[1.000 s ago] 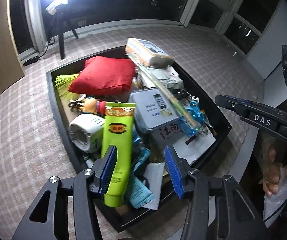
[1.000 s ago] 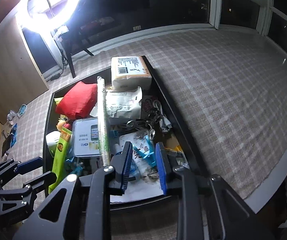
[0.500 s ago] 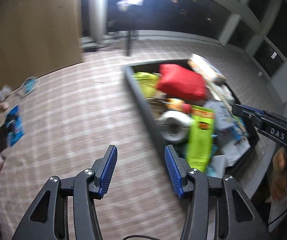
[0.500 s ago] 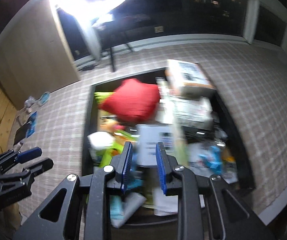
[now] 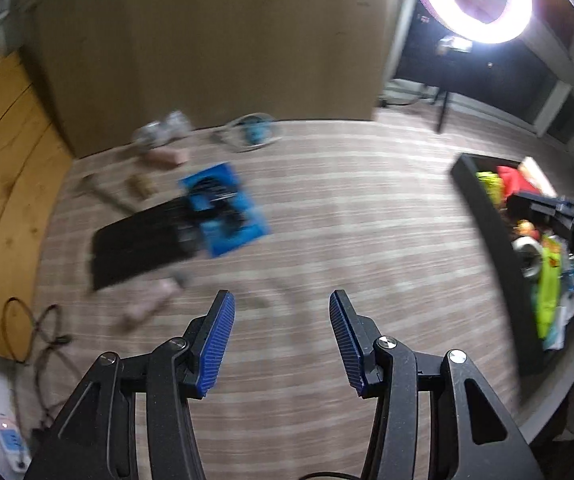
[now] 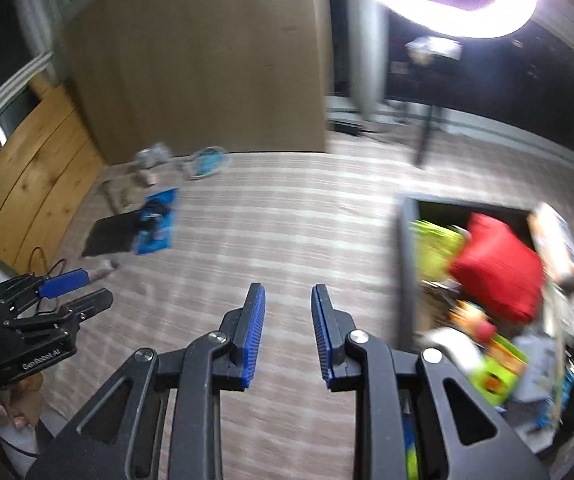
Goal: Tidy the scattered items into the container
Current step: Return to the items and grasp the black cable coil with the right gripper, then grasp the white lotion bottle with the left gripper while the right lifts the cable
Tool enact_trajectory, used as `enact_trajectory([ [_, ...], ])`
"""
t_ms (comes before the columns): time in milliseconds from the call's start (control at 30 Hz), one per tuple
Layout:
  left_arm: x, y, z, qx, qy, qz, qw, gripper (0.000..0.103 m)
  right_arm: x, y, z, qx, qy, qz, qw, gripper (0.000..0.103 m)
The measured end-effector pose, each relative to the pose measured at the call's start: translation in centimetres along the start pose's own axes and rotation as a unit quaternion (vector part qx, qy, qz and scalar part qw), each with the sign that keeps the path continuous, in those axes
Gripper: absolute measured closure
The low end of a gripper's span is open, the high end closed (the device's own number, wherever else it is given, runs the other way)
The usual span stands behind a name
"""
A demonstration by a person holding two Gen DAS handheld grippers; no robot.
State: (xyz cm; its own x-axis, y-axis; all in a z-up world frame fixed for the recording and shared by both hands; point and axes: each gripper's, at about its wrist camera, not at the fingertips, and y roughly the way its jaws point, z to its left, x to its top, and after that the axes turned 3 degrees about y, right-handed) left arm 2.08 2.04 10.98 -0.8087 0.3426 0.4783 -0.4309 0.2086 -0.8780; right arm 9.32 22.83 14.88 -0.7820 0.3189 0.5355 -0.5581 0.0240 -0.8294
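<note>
1. Two grippers up close: left gripper point(image 5: 282, 338) has its jaws spread with nothing in them, right gripper point(image 6: 288, 330) has a narrower gap, also nothing in it. Both hang over bare checked cloth point(image 5: 347, 216).
2. One black tray point(image 6: 407, 280) off to the right, already piled with stuff, one red pouch point(image 6: 499, 268) on top.
3. Further left, the scattered items are blurry: one blue packet point(image 5: 223, 208) overlapping one black slab point(image 5: 139, 244), plus one clear round thing point(image 5: 253, 132) by the wall.
</note>
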Motion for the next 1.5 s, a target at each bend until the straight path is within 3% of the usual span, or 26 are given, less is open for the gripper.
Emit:
enact_trajectory([
  [200,-1.3,2.4,7.8,0.013,-0.008,0.035,0.9993,0.057,3.9,5.4,8.8,0.030,-0.034,0.042,0.998,0.079],
  [467,-1.4,5.5,10.5,0.004,0.019,0.058,0.9982,0.058,7.0,15.0,15.4,0.030,-0.022,0.137,0.990,0.079],
  [633,-1.3,6.9,10.3,-0.002,0.048,0.065,0.9967,0.059,7.8,19.2,16.5,0.024,-0.004,0.176,0.984,0.079],
  [833,-1.1,8.0,10.3,-0.002,0.061,0.075,0.9953,0.060,8.6,21.9,17.5,-0.001,-0.008,0.189,0.982,0.079],
  [1233,-1.4,9.9,8.6,0.008,0.097,0.093,0.9909,0.068,9.3,23.4,18.0,-0.014,-0.010,0.200,0.980,0.079],
  [1500,-1.3,10.0,9.2,-0.002,0.084,0.094,0.9921,0.068,9.2,24.2,17.8,-0.008,-0.009,0.216,0.976,0.079],
])
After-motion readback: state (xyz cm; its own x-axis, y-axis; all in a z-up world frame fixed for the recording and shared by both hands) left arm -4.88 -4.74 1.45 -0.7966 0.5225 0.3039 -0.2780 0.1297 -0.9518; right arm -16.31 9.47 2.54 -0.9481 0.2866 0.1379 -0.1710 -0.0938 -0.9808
